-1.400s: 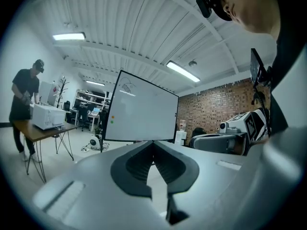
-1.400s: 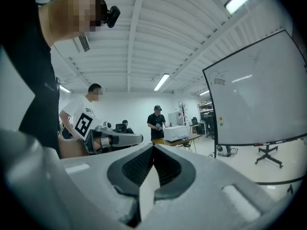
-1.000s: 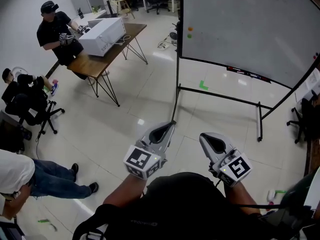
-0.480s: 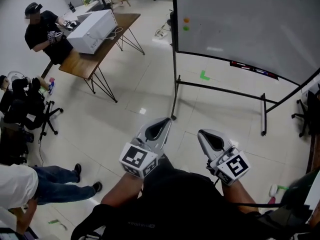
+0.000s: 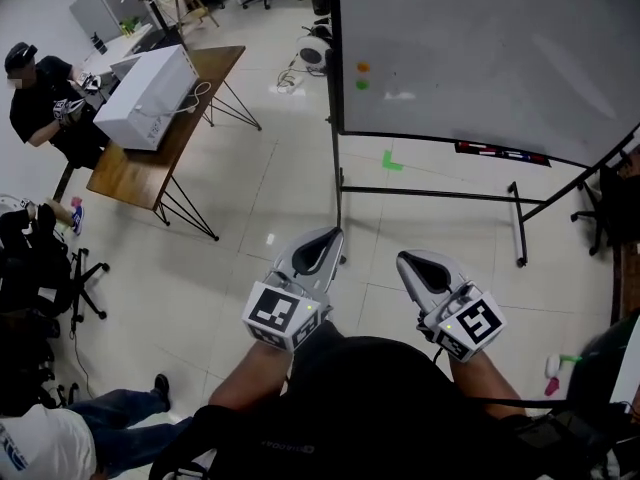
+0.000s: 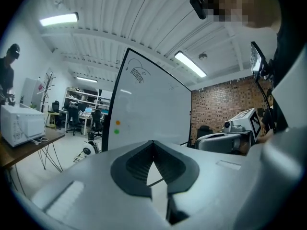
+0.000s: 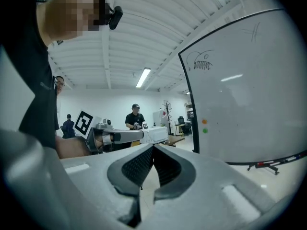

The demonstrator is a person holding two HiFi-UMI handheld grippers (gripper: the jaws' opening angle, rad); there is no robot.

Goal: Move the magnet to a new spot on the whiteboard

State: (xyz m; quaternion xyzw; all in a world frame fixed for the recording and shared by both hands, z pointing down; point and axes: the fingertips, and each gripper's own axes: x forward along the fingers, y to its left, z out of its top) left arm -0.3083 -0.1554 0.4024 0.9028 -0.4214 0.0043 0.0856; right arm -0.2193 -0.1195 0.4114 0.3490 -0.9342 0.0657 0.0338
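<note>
On black-framed upright whiteboard (image 5: 500, 58): round orange magnet (image 5: 363, 67) directly above round green magnet (image 5: 362, 85); flat discs, no long axis. Fingers closed, empty: left gripper (image 5: 330, 238), right gripper (image 5: 410, 261).

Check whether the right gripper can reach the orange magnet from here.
Probably not yet: the right gripper sits low, well short of the whiteboard, jaws shut. Only floor lies between it and the orange magnet.

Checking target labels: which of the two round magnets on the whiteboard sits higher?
The orange magnet, near the whiteboard's left edge, is the higher one; the green magnet sits directly below it.
</note>
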